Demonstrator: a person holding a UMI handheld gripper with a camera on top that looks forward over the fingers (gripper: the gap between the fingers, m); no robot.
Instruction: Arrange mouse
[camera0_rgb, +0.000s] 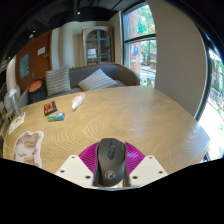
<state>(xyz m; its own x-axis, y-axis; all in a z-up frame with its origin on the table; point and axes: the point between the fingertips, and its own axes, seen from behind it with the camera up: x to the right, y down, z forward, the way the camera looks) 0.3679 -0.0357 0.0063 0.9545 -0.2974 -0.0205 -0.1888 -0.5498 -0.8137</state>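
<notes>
Sweeping left to right: papers (27, 143) and small items lie on the wooden table (150, 115); the gripper (110, 166) clamps a black mouse (111, 158) between its pink pads (92, 158), over the near edge. Loosening early could drop it floorward.

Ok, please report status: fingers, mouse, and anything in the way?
Fingers shut on mouse, pink pads on both its sides. Mouse low over the table. Path ahead open; book and white object far beyond.
</notes>
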